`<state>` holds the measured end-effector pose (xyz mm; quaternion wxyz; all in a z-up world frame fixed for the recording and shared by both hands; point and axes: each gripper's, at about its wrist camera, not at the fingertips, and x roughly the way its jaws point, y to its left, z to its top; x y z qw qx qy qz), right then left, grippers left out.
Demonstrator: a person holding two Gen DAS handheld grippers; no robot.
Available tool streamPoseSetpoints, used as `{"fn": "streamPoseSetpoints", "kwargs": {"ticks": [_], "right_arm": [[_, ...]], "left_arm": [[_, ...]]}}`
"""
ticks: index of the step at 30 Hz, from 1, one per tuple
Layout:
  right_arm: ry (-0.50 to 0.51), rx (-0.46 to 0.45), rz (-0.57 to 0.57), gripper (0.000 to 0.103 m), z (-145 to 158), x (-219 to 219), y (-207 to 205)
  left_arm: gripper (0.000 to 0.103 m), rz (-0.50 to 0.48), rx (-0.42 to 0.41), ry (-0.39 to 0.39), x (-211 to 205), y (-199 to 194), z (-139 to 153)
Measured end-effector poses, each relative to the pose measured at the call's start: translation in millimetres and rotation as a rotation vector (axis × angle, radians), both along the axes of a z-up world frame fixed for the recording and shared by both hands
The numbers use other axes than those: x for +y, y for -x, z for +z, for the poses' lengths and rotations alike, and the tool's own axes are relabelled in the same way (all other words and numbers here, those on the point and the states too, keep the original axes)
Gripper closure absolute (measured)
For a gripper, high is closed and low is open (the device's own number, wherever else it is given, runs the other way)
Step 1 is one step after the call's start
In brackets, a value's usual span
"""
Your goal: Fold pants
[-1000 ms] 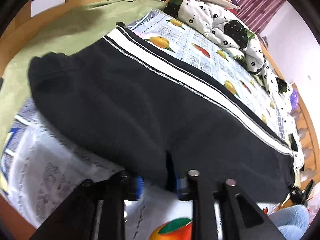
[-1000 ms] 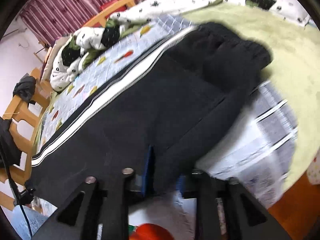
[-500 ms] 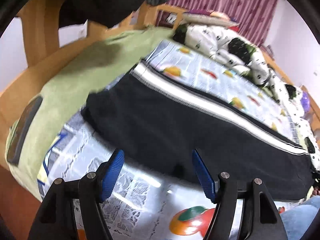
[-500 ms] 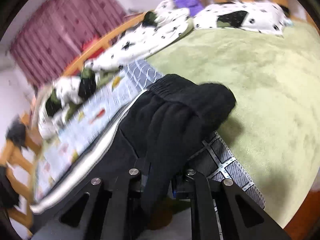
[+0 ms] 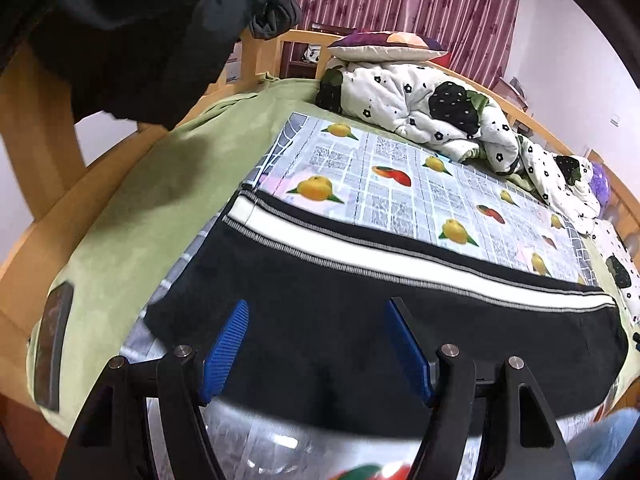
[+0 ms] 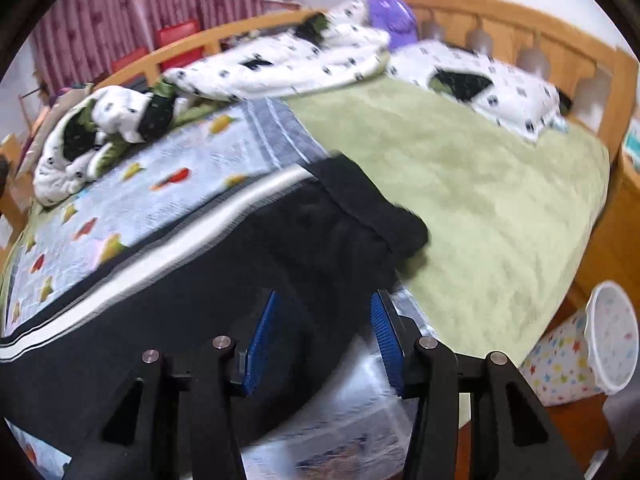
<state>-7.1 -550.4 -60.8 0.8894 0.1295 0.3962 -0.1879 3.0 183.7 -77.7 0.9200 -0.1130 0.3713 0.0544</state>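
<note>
lying flat across a fruit-print sheet (image 5: 400,184) on the bed, one pair of black pants (image 5: 360,320) is stretching lengthwise, a white side stripe (image 5: 360,246) running along its far edge. the pants are appearing folded leg over leg, one end reaching onto the green blanket (image 6: 480,184). no brand, label or readable writing is showing on them; the small grey print blocks on the sheet are too fine to read.

two tongs are showing, one per view. the left gripper (image 5: 316,344) is hovering over the near edge of the pants with its blue pads (image 5: 226,346) spread wide, pinching nothing. the right gripper (image 6: 324,336) is sitting at the other end, pads apart, black cloth lying between them; whether they are touching it cannot be told through the blur.

a white quilt with black flowers (image 5: 420,100) is bunching along the far side. one purple pillow (image 5: 384,46) is resting on top of it. one star-printed bin (image 6: 588,340) is standing on the floor beside the bed. dark clothing (image 5: 140,28) is hanging over the wooden bed frame (image 5: 36,128).
</note>
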Motion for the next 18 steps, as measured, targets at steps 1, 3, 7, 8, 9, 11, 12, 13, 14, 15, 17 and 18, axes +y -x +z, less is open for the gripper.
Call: {"fn": "streamPoseSetpoints", "kwargs": {"ticks": [1, 3, 7, 8, 9, 11, 12, 13, 14, 15, 17, 18], "right_arm": [[0.0, -0.015, 0.019, 0.055, 8, 10, -3], [-0.02, -0.038, 0.069, 0.055, 18, 29, -10], [0.047, -0.035, 0.155, 0.055, 26, 77, -42], [0.056, -0.023, 0.18, 0.053, 26, 87, -49], [0.051, 0.003, 0.226, 0.049, 23, 100, -62], [0.026, 0.024, 0.284, 0.049, 16, 122, -82], [0.022, 0.024, 0.3, 0.049, 12, 130, -90], [0.016, 0.024, 0.318, 0.049, 8, 139, -97], [0.007, 0.026, 0.338, 0.048, 4, 147, -104], [0.001, 0.028, 0.353, 0.048, 1, 153, -110], [-0.002, 0.038, 0.373, 0.048, -8, 163, -123], [0.001, 0.052, 0.384, 0.048, -13, 168, -130]], "left_arm": [[0.034, 0.001, 0.0, 0.0, 0, -6, 1], [0.034, 0.022, -0.002, 0.002, 3, -22, 2], [0.034, -0.02, 0.011, -0.035, 6, -52, -3], [0.034, -0.037, 0.031, -0.051, 7, -62, -5], [0.034, -0.044, 0.049, -0.068, 9, -70, -7], [0.034, -0.036, 0.08, -0.106, 17, -87, -17], [0.034, -0.035, 0.092, -0.115, 22, -95, -21], [0.034, -0.036, 0.103, -0.123, 27, -102, -26], [0.034, -0.031, 0.109, -0.13, 32, -108, -29], [0.034, -0.017, 0.108, -0.13, 40, -115, -32], [0.034, 0.003, 0.107, -0.096, 54, -127, -36], [0.034, 0.0, 0.116, -0.061, 61, -136, -40]]}}
